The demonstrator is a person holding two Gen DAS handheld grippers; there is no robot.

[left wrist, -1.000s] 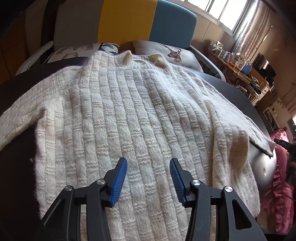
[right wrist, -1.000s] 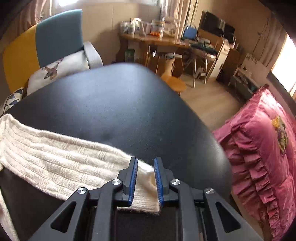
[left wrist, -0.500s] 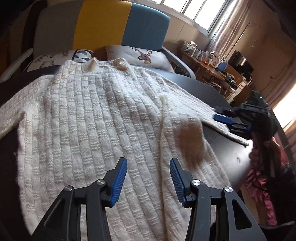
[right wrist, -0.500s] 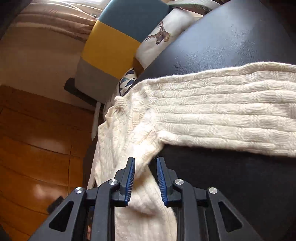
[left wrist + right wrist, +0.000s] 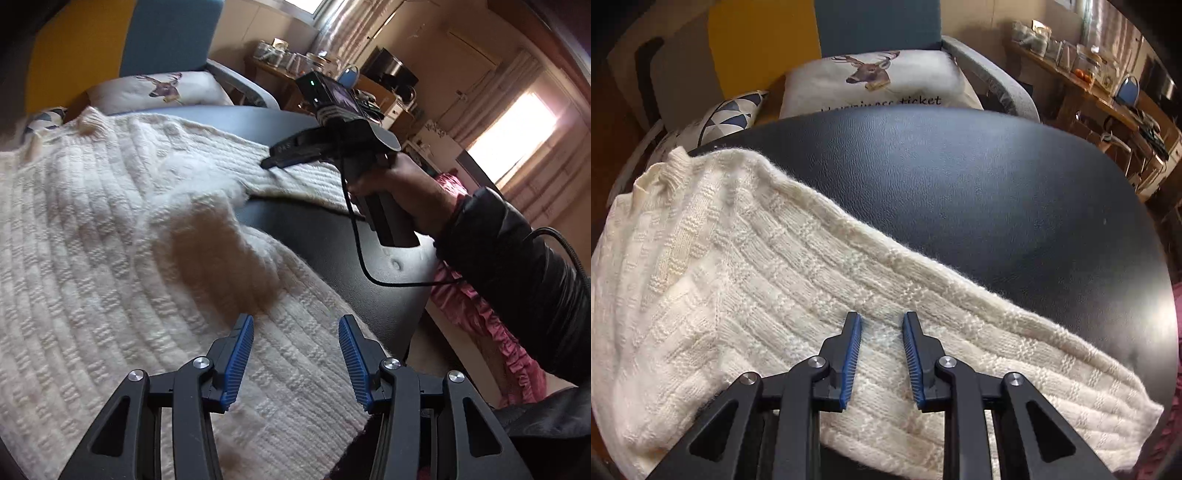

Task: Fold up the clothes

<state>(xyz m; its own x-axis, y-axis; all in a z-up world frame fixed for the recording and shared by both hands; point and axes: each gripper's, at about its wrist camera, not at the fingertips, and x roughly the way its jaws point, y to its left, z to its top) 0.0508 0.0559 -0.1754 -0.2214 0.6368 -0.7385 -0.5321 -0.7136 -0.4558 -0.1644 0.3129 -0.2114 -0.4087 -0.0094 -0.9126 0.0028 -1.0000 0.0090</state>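
Observation:
A cream knit sweater (image 5: 92, 221) lies spread on a black table (image 5: 332, 240), collar (image 5: 674, 162) at the far end. Its right sleeve (image 5: 997, 332) stretches out flat to the right across the table. My left gripper (image 5: 295, 321) hovers open above the sweater's lower right body, nothing between its blue pads. A hand in a black sleeve holds my right gripper (image 5: 267, 161), tips down on the sleeve near the shoulder. In the right wrist view that gripper (image 5: 882, 317) stands with a narrow gap, sleeve fabric under and between the pads, not pinched.
A deer-print pillow (image 5: 879, 81) and a patterned pillow (image 5: 731, 114) lie on a blue and yellow chair behind the table. A pink ruffled cushion (image 5: 480, 314) is right of the table edge. A cluttered wooden desk (image 5: 1089, 85) stands at the back right. A black cable (image 5: 362, 266) hangs from the right gripper.
My left gripper swung right across the sweater toward its right side. The right gripper left the cuff end, passed the armpit and now sits over the upper sleeve.

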